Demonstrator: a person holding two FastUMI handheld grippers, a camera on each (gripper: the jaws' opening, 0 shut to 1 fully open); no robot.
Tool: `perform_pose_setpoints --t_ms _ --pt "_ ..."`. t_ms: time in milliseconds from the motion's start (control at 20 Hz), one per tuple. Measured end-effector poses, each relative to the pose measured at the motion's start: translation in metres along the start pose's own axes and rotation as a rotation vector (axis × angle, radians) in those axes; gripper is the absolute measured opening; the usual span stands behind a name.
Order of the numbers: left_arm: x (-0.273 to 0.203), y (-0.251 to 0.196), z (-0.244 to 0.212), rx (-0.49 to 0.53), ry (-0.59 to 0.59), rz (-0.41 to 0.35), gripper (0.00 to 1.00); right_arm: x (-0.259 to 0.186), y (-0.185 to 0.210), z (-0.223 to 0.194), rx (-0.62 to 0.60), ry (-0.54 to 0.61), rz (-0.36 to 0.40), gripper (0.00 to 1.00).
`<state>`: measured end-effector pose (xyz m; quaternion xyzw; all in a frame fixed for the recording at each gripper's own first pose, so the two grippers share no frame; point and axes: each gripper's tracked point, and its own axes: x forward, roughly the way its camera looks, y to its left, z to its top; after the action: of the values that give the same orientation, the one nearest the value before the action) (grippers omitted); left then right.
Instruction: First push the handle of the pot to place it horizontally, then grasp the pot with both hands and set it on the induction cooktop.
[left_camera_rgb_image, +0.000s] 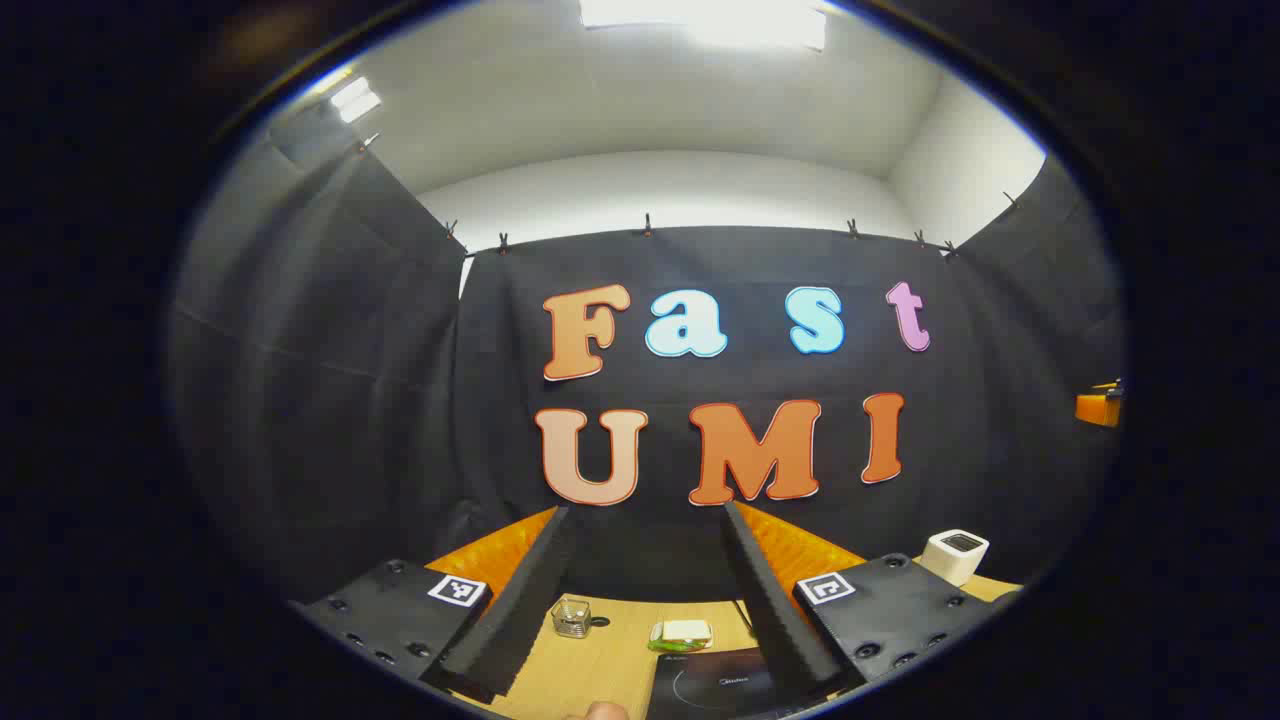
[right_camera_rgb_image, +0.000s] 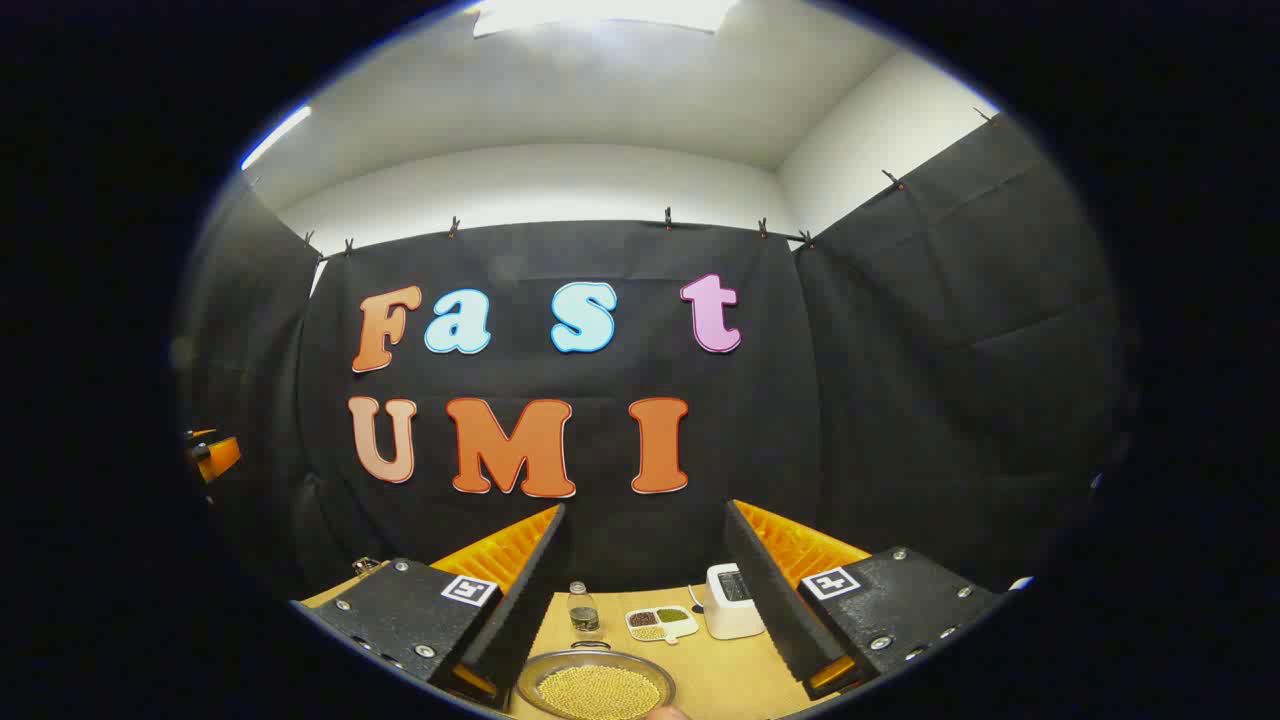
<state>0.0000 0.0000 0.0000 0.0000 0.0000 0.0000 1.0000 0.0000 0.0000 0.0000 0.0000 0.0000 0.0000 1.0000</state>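
Both tools spread: left tool (left_camera_rgb_image: 645, 590), right tool (right_camera_rgb_image: 645, 590); pot (right_camera_rgb_image: 597, 687), cooktop (left_camera_rgb_image: 712, 686) cut off at edge.

On the wooden table (right_camera_rgb_image: 720, 670) stand a glass bottle (right_camera_rgb_image: 583, 610), a divided dish (right_camera_rgb_image: 661, 623) and a white appliance (right_camera_rgb_image: 732, 600).

black cloth walls (left_camera_rgb_image: 330, 380), white ceiling (right_camera_rgb_image: 560, 110) with bright lights, wooden table (left_camera_rgb_image: 600, 660).
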Motion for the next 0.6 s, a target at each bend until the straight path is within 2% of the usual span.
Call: perform_pose_setpoints --t_ms 50,200,250,350,400,600 --pt "0.002 0.001 -0.002 -0.005 0.006 0.000 0.96 0.000 -0.001 -0.001 -0.002 0.000 -0.002 0.95" --pt "0.009 0.002 -0.009 -0.012 0.026 0.003 0.98 0.001 -0.003 -0.001 0.000 0.001 -0.005 0.95" --pt "0.012 0.003 -0.012 -0.010 0.033 0.006 0.98 0.003 -0.002 -0.001 0.001 0.003 -0.004 1.00" --pt "0.016 0.006 -0.015 -0.004 0.044 0.017 0.97 0.002 -0.002 -0.003 0.003 0.006 0.000 1.00" --pt "0.018 0.006 -0.013 -0.003 0.043 0.019 0.98 0.003 -0.002 -0.003 0.001 0.007 -0.001 0.95" --pt "0.017 0.011 -0.009 -0.001 0.018 0.029 0.97 0.005 -0.001 -0.008 -0.018 0.011 -0.005 0.95"
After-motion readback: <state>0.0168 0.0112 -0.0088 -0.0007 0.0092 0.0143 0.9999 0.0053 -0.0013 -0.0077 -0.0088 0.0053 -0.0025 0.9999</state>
